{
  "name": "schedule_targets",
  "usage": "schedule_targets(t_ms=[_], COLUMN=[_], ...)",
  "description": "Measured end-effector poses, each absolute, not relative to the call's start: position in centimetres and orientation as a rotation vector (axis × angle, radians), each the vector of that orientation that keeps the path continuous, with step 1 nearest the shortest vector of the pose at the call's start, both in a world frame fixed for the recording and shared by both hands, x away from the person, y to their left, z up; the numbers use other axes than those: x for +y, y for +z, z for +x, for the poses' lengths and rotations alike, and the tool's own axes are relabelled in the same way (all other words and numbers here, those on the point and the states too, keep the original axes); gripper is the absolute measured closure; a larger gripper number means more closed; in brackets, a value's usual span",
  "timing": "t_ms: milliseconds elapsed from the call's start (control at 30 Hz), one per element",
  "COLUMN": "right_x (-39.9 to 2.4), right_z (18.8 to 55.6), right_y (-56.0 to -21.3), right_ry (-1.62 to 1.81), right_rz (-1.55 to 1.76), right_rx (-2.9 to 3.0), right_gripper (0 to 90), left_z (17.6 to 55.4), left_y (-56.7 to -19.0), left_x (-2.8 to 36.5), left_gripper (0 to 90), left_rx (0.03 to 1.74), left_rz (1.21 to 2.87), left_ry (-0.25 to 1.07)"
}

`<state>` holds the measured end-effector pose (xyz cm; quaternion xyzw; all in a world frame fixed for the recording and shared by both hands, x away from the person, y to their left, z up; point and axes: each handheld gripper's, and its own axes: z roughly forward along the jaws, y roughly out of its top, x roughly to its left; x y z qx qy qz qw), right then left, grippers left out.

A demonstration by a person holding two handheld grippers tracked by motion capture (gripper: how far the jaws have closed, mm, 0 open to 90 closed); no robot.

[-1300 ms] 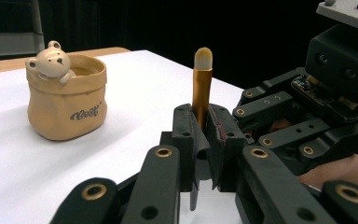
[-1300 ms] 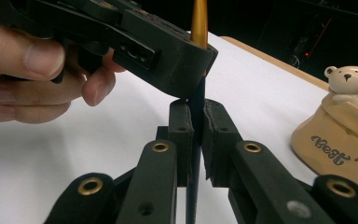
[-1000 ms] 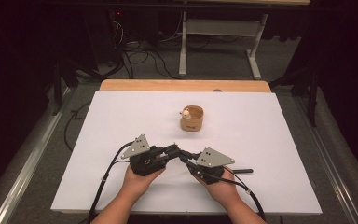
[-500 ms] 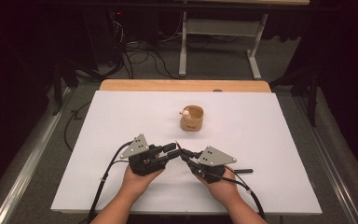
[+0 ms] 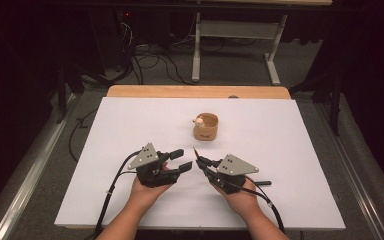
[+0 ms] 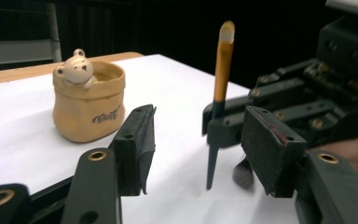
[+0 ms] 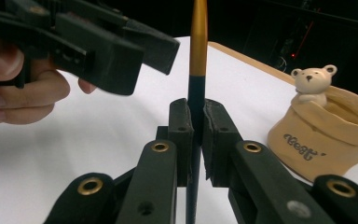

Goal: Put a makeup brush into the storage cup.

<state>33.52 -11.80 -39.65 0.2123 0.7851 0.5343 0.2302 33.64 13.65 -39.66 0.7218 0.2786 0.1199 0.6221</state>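
High view counts 2 grippers, 1 brush and 1 tan pot with 1 small bear figure on its rim, all over 1 white table (image 5: pixel 290 150). The pot (image 5: pixel 206 127) stands upright near the table's middle, well apart from both hands. The right gripper (image 5: pixel 203 163) has its jaws clamped together on the brush (image 5: pixel 196 152); right gripper view shows the brush's dark shaft (image 7: pixel 196 107) pinched between the 2 pads, the orange handle rising upright above them. The left gripper (image 5: pixel 182 161) sits just beside it with its jaws apart at about half width, having just been opening. Left gripper view shows the brush (image 6: pixel 223 65) standing between and beyond these jaws, with neither pad touching it.
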Motion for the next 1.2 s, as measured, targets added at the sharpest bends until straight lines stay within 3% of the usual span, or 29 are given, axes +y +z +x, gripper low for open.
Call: schedule_targets(t_ms=[433,733,1200], right_x=[-12.9,-14.0,-16.1], right_z=[34.0,34.3,34.7], right_y=[-39.2,-38.9,-38.2], right_ry=[1.482,1.485,1.489], right_rz=[0.616,0.631,0.697], right_rx=[2.119,2.082,2.021], right_gripper=[85.1,85.1,85.0], left_z=[34.0,34.3,33.7], left_y=[-39.8,-39.9,-38.9], left_x=[13.9,14.0,16.7], left_gripper=[22.7,0.2,0.1], left_rx=[0.720,0.790,0.791], left_rz=[1.661,1.658,1.737], left_ry=[0.349,0.392,0.460])
